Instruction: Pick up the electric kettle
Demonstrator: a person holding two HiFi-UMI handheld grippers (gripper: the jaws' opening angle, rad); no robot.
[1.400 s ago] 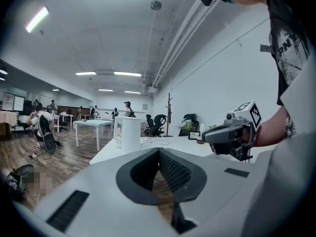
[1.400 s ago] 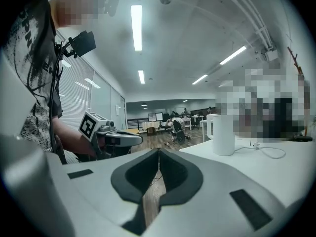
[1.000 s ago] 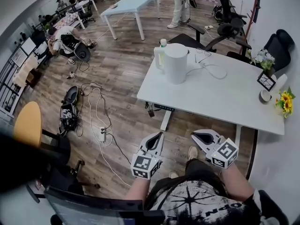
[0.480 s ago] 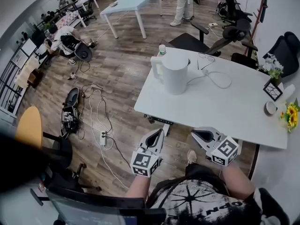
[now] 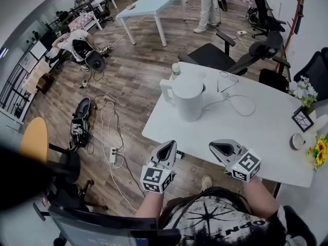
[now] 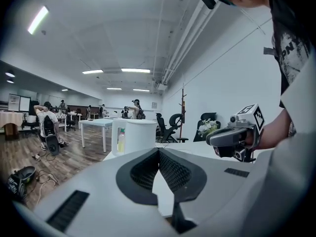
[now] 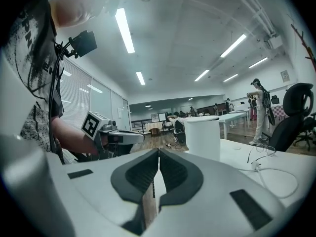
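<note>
Both grippers are hovering side by side over the near edge of the white desk, the left gripper and right gripper each pressing its jaws fully together on nothing. The white electric kettle is standing upright well ahead of them, near the desk's far left corner, handle pointing left.

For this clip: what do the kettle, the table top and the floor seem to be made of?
The kettle is likely matte white plastic: an even, dull surface with a moulded handle. The table top looks like smooth white laminate or painted board: flat, uniform, faintly reflective. The floor is wood or wood-look planks: brown grain, plank seams, a slight sheen.
</note>
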